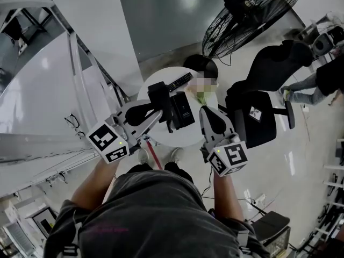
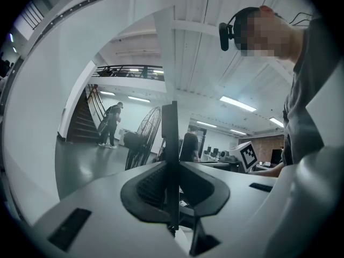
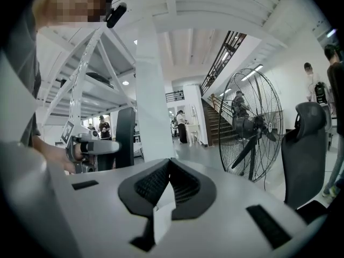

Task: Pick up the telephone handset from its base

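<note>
A black telephone handset (image 1: 160, 97) is off its base and above the round white table (image 1: 153, 85), with my left gripper (image 1: 161, 113) shut on it. In the left gripper view the handset (image 2: 170, 144) stands as a thin dark edge clamped between the pads of my left gripper (image 2: 171, 172). The black phone base (image 1: 183, 110) lies on the table just right of it. My right gripper (image 1: 203, 107) is shut on a pale sheet like paper (image 3: 152, 106), which rises from the jaws of my right gripper (image 3: 169, 172). The right gripper view also shows the handset (image 3: 124, 138) at the left.
A black keypad unit (image 1: 180, 81) lies at the table's far side. A black office chair (image 1: 259, 114) stands right of the table, a large floor fan (image 1: 252, 12) behind it. White stair framing (image 1: 80, 74) is at the left. A person (image 1: 317, 79) stands at far right.
</note>
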Available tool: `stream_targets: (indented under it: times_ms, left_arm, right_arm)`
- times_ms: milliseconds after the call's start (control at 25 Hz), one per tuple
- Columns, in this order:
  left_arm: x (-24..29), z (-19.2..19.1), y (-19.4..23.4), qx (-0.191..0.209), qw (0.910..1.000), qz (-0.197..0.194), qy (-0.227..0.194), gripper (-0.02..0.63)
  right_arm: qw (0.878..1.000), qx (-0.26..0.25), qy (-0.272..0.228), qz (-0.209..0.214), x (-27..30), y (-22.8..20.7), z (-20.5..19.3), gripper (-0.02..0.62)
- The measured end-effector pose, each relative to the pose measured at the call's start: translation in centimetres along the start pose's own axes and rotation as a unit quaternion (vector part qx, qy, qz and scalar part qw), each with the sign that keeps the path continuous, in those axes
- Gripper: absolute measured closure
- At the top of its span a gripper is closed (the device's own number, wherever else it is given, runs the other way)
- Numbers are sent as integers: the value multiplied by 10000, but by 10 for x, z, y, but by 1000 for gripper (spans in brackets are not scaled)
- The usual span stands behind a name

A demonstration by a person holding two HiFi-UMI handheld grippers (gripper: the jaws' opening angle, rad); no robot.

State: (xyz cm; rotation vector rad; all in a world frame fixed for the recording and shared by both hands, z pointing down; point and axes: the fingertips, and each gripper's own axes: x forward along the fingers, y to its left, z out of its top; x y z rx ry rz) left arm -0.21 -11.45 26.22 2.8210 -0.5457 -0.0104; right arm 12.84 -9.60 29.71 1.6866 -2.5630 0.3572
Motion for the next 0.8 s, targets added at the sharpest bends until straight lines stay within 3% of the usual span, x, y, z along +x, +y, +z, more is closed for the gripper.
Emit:
stream_targets:
  times_ms: [800]
  left_arm:
    - [-1,-7,5,-67,10000,-31,62,529]
  right_arm:
    - [9999,-77,47,-88,-2,-10,-5,577]
